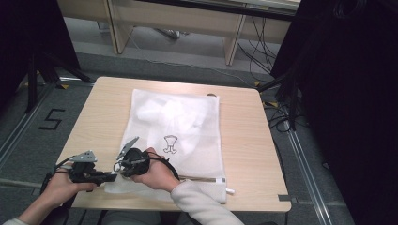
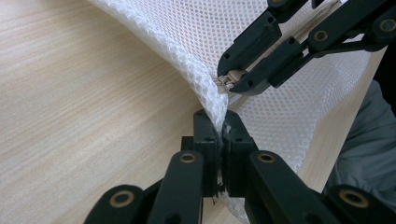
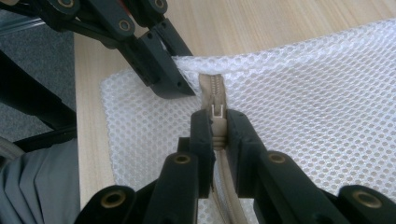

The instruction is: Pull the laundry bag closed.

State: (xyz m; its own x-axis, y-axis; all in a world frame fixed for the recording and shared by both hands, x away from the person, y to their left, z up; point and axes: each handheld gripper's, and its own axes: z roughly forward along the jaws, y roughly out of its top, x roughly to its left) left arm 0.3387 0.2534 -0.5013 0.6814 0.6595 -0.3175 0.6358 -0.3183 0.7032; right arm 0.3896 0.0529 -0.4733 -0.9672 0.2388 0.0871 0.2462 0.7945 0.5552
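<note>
Pinching soft, floppy mesh bag corner with left tool; right tool clamped on zipper pull; light, limp.

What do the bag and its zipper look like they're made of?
Bag: looks like white synthetic mesh, soft, judging by the fine holes and the fold at the left gripper. Zipper: beige, matte teeth and slider, probably plastic, pinched by the right gripper.

White open-weave mesh cloth bag, soft, matt, lower centre of the high view. Beige plastic-looking zipper, ribbed teeth. Tabletop pale wood grain, smooth, low sheen. Gripper fingers matt black plastic, brass-coloured rivets.
</note>
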